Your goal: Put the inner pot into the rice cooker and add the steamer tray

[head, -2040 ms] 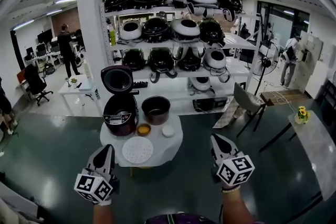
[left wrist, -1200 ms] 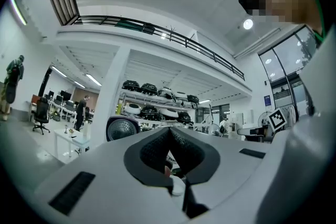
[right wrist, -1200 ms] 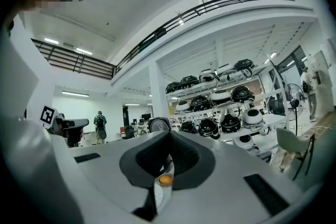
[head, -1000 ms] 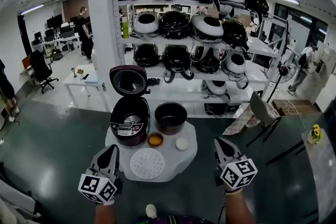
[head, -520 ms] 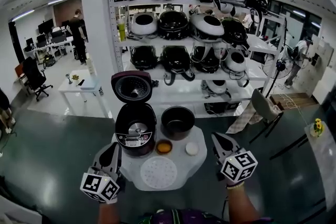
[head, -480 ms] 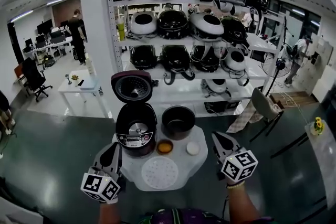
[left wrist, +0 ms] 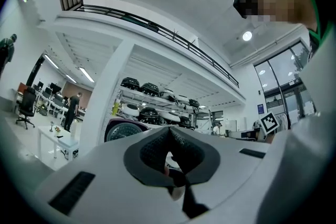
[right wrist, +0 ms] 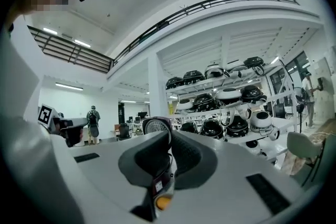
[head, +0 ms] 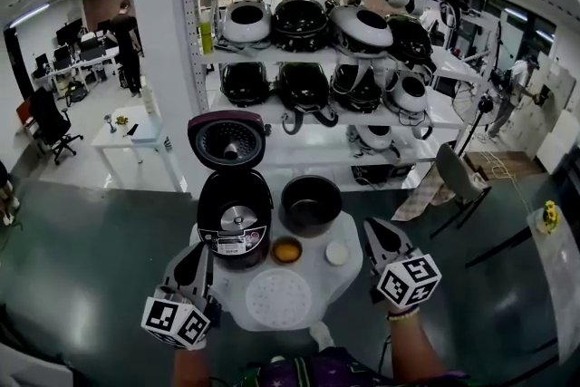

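Nearest to the person, the left gripper (head: 194, 252) and the right gripper (head: 372, 227) hang at the two sides of the small round table (head: 343, 282), both with the jaws pressed together and nothing between them. If they reach the pot like this, they will only push it, so they must spread first. Just in front of them the white steamer tray (head: 279, 297) lies flat near the close edge of the table. It looks thin and low, and I think a sleeve or a gripper that passes above it could drag it over the edge. Behind it stand a little orange bowl (head: 286, 250) and a small white dish (head: 336, 253), right in the way to the inner pot (head: 311, 204). A low reach may knock them. The pot is not yet in the rice cooker (head: 235, 227); it stands just beside it, on its right, and whether they touch I cannot tell. A pinch on one side of the smooth rim could let the pot tilt and slip. The raised lid (head: 227, 140) behind the cooker may be hit when the pot goes in. The shelves (head: 308, 118) of cookers stand well behind, no danger.
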Demonstrator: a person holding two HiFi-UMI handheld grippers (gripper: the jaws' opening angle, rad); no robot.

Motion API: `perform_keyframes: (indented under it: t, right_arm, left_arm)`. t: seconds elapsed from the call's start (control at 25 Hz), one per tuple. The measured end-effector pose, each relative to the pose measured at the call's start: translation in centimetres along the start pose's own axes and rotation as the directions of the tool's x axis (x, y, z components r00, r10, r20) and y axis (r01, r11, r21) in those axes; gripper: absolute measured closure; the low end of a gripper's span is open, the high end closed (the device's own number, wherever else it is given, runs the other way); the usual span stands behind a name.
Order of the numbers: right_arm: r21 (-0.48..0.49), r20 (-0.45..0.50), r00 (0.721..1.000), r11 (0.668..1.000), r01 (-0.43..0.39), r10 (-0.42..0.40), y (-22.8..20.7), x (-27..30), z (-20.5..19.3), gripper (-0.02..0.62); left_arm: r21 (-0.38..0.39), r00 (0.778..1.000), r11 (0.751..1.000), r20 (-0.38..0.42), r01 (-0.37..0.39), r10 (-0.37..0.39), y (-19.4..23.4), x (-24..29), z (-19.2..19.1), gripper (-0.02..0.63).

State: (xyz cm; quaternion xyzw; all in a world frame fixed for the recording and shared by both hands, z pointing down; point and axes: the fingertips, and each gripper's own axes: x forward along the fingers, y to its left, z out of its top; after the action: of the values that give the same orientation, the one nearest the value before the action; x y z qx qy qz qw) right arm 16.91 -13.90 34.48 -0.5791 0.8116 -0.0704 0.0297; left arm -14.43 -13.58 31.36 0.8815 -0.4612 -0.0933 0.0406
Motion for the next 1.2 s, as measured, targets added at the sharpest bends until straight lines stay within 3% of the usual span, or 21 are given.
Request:
perform_keyframes:
  t: [0.4, 0.52, 1.2]
  right_arm:
    - [-0.076, -0.034, 0.991, 0.989, -0.128, 0.126, -3.5, 7.8, 0.2, 0.116]
    - [-0.061, -0.053, 0.986, 0.985, -0.161, 0.158, -4.9, 9.5, -0.2, 0.027]
    - [0.010, -0.154, 0.957, 0.969, -0.246, 0.245, -11.4, 15.5, -5.7, 0.009]
  left_arm:
    - [0.042, 0.998, 0.998, -0.017, -0.052, 0.053, -1.4, 6.2, -1.2, 0.584]
    - [0.041, 0.998, 0.998, -0.019, -0.057, 0.058, -2.1, 7.9, -1.5, 0.584]
    - [0.048, 0.986, 0.990, -0.089, -0.135, 0.139, -4.7, 13.2, -6.4, 0.584]
